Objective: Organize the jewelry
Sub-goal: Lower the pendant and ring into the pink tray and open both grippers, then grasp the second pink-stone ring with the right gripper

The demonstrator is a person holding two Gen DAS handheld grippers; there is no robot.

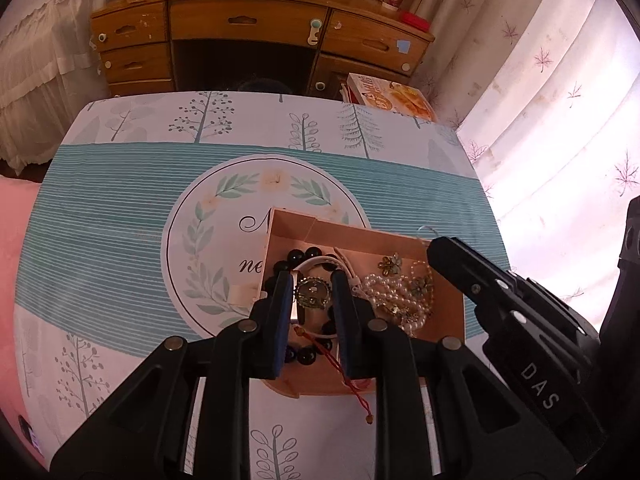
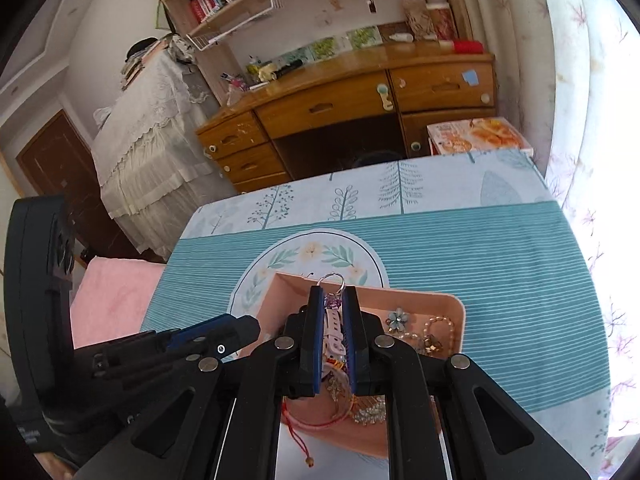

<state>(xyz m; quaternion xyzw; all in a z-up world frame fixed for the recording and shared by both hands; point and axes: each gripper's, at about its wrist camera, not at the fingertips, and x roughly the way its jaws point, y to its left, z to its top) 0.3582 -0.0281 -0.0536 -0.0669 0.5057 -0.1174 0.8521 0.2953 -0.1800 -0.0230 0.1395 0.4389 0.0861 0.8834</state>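
Observation:
A peach-pink box [image 1: 452,312] [image 2: 404,290] stands on the teal tablecloth and holds a black bead bracelet [image 1: 308,354], a pearl strand [image 1: 394,290], flower brooches [image 1: 390,263] and a red cord bracelet [image 1: 352,384]. My left gripper [image 1: 312,280] hangs over the box's left part. A round bronze-green ornament [image 1: 313,292] spans from pad to pad between its blue fingers. My right gripper [image 2: 333,294] is shut on a keychain with a white strap [image 2: 335,332], a purple charm and a metal ring [image 2: 332,279], held above the box. Each gripper shows in the other's view: the right one [image 1: 436,246], the left one [image 2: 250,322].
A wooden desk with drawers [image 1: 248,24] [image 2: 332,108] stands beyond the table's far edge. A printed carton [image 1: 392,96] [image 2: 480,132] lies at the far right corner. Pale curtains [image 1: 560,120] hang on the right. Pink fabric [image 2: 116,300] lies to the left.

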